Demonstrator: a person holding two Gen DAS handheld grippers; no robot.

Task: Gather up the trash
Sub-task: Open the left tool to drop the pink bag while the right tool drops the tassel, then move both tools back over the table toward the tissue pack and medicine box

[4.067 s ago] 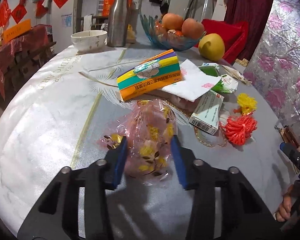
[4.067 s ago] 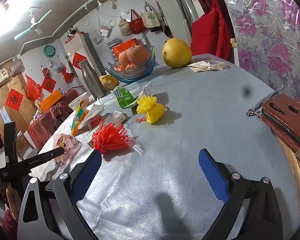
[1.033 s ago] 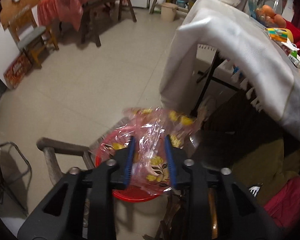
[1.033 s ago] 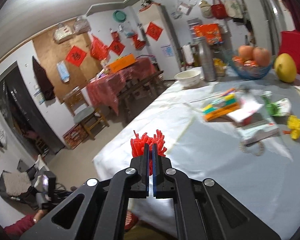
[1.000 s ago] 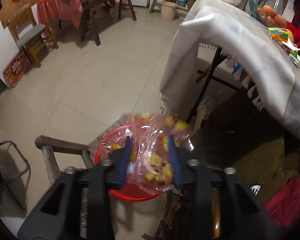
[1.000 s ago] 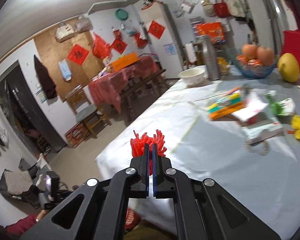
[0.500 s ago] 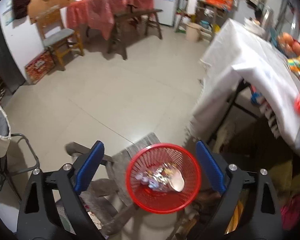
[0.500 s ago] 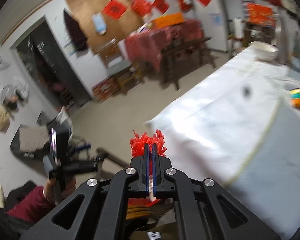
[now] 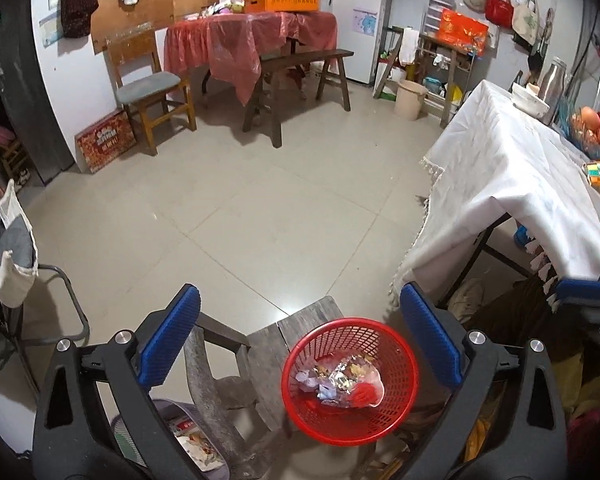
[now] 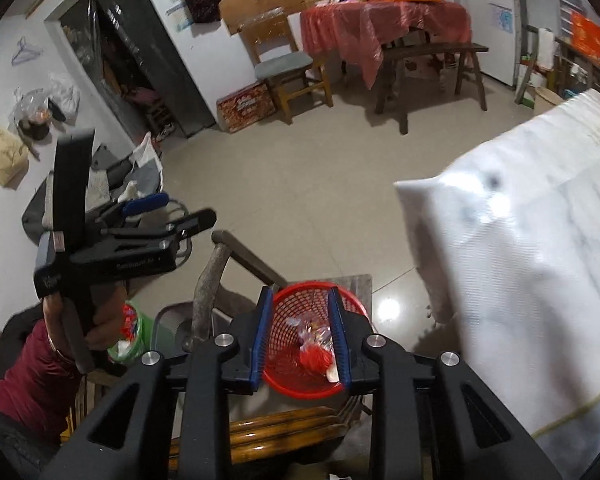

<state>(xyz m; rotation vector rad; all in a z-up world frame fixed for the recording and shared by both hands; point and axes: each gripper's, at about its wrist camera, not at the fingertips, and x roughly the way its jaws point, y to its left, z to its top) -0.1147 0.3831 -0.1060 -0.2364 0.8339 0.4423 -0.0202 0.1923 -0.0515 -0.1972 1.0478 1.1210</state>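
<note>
The left gripper (image 9: 300, 332) points down over a red mesh wastebasket (image 9: 350, 380) that stands on a weathered wooden chair (image 9: 260, 356); its blue-padded jaws are opening and already stand wide apart, with nothing between them. Inside the basket lie crumpled clear and flowered wrappers (image 9: 336, 374) and a red plastic tassel (image 9: 366, 394) at the lower right of the heap. In the right wrist view, the right gripper (image 10: 299, 336) hangs directly above the same wastebasket (image 10: 300, 384), its jaws opening with only a narrow gap so far; the red tassel (image 10: 314, 358) shows in the gap, lying down in the basket among the wrappers, and the pads do not press on it. In that view too, the left gripper (image 10: 172, 220) sits off to the left of the basket, gripped by a hand (image 10: 100, 320) coming out of a dark red sleeve (image 10: 24, 376). A white tablecloth (image 9: 512, 184) drapes over the table on the right, bearing a bowl of fruit (image 9: 590, 130) and a steel flask (image 9: 554, 84) at its far end. Across the tiled floor (image 9: 260, 208) stand a wooden chair with a grey seat (image 9: 148, 88) and a table under a red plastic cover (image 9: 244, 36).
</note>
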